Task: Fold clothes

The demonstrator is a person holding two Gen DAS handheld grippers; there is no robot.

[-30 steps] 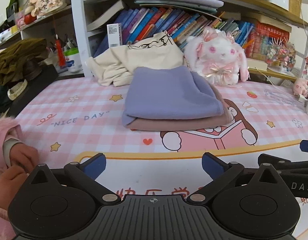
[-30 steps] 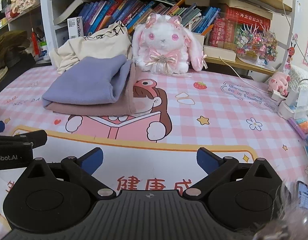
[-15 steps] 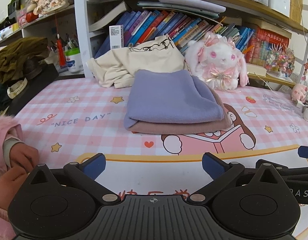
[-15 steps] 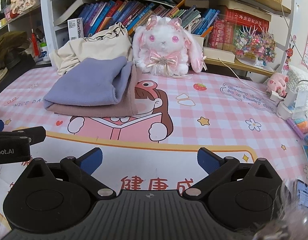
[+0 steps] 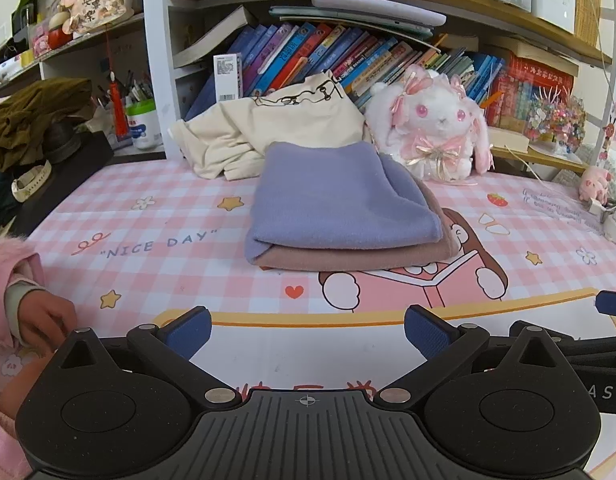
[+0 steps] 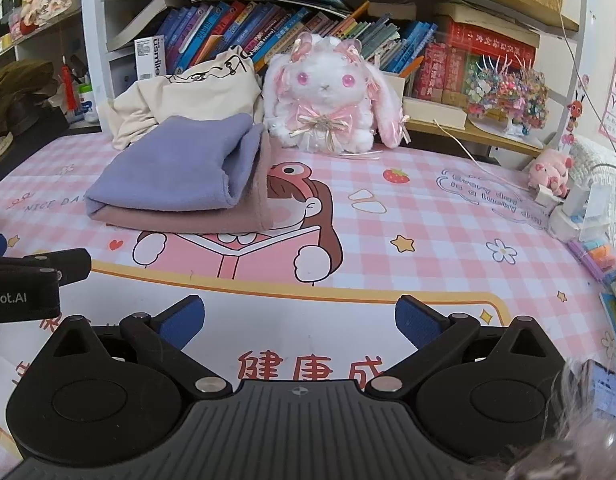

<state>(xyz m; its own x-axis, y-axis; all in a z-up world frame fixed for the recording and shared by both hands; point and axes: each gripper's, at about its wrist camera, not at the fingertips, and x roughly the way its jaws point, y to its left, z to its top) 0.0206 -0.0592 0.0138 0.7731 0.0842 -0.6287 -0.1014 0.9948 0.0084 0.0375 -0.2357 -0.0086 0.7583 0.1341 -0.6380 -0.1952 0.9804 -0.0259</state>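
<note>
A folded lavender cloth [image 5: 340, 196] [image 6: 175, 172] lies on top of a folded dusty-pink cloth [image 5: 360, 256] [image 6: 211, 220] in the middle of the pink checked mat [image 5: 155, 232]. Behind the stack a crumpled cream garment [image 5: 267, 132] [image 6: 187, 92] leans against the bookshelf. My left gripper [image 5: 305, 330] stands open near the mat's front edge, well short of the stack, nothing between its fingers. My right gripper [image 6: 299, 320] is open too, empty, to the right of the left one. The other gripper's black arm shows at the edge of each view.
A white plush rabbit [image 5: 436, 136] [image 6: 328, 96] sits right of the garments. Books fill the shelf [image 5: 308, 56] behind. A dark olive garment [image 5: 31, 120] is heaped at far left. A small pink pig toy [image 6: 548, 168] and small stationery items [image 6: 596, 256] lie at the right. A person's hand in a pink sleeve [image 5: 31, 316] is at lower left.
Both views have shifted slightly lower and closer to the mat; the stack and the garments have not moved. Both grippers stay open.
</note>
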